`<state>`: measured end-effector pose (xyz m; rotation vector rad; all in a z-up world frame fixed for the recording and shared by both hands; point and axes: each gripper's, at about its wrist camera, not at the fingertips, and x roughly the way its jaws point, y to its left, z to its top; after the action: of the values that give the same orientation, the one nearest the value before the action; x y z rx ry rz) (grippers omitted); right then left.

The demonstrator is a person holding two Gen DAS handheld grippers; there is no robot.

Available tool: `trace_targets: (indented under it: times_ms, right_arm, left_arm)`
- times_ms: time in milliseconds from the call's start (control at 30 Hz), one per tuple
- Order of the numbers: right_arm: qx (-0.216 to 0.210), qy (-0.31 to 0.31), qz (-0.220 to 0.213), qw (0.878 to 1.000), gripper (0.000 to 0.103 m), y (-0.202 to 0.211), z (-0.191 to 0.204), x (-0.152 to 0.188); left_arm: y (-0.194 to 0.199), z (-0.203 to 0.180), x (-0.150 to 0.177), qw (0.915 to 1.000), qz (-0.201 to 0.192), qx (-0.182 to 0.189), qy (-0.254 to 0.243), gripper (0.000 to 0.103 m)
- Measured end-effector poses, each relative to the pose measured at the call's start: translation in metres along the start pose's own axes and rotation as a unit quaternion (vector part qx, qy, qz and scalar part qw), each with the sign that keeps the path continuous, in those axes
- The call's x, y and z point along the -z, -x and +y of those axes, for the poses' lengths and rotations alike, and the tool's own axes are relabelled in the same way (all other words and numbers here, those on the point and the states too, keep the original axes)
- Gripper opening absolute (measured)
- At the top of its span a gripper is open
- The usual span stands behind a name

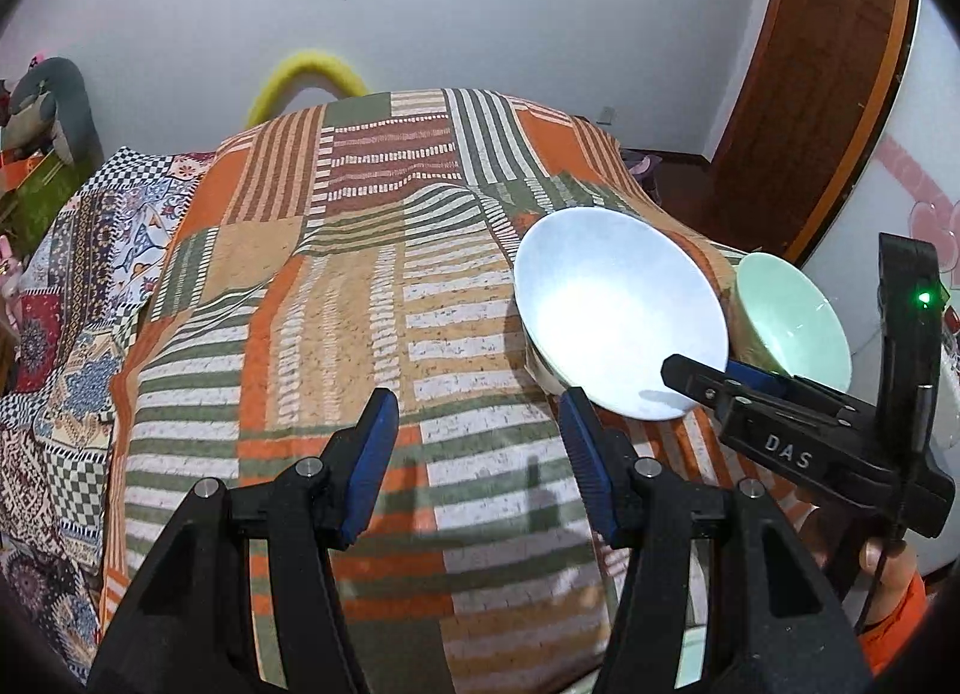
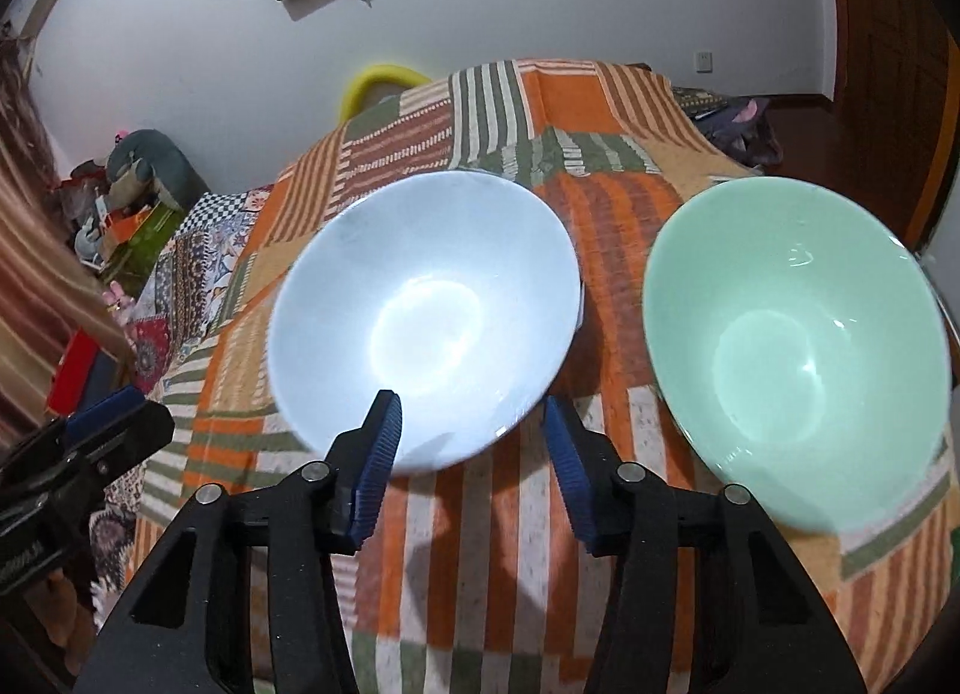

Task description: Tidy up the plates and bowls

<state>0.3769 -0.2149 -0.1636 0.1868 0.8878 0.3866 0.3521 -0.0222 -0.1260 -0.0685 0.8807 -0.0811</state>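
Bowls wait side by side on the patterned bedspread (image 2: 480,544), and we read this as the approach step, before any pick-up. A pale blue-white bowl (image 2: 426,328) sits left of a mint green bowl (image 2: 798,352), near each other but apart.

We hold the right gripper (image 2: 471,436) at the near rim of the pale bowl. One blue pad (image 2: 381,454) overlaps the bowl's near inner wall in the picture and the other (image 2: 564,466) sits just outside the rim to the right. The fingers stand partly open, and we cannot see either pad pressing on the bowl. The rim looks slightly blurred.

From the left wrist view, the left gripper (image 1: 480,454) hovers over bare cloth, left of the pale bowl (image 1: 618,316), fingers at a middling gap and holding nothing. Its right pad (image 1: 585,454) sits just beside the bowl's near edge. The right gripper's body reaches in from the right, and the green bowl (image 1: 792,322) lies beyond it.

We judge the next move calls for pinching the pale bowl's near wall, then lifting it towards the green bowl to nest them.

Open cloth spreads left and far. The green bowl sits near the bed's right edge, so room there is tight.
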Motion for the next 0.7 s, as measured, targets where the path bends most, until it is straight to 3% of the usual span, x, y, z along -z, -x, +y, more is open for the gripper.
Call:
trace_targets:
  times_ms: [167,433,600,700]
  right_arm:
    - [0.022,0.022,-0.011,0.999,0.036,-0.004,0.007,-0.001]
    - [-0.002,0.064,-0.006,0.998,0.033,-0.011,0.014,-0.002]
    - [-0.037,0.107,0.006,0.994,0.033,-0.013,0.024,-0.001]
    - [-0.050,0.094,0.016,0.994,0.033,-0.015,0.021,-0.004]
  left_arm:
    - [-0.019,-0.001,-0.005,1.0000,0.007,0.006,-0.001,0.055]
    - [-0.044,0.010,-0.016,0.9995,0.015,0.008,0.025,0.053]
    - [-0.057,0.025,-0.017,0.9983,0.031,0.006,0.050,0.041]
    - [-0.062,0.031,-0.014,0.9976,0.038,0.009,0.057,0.030]
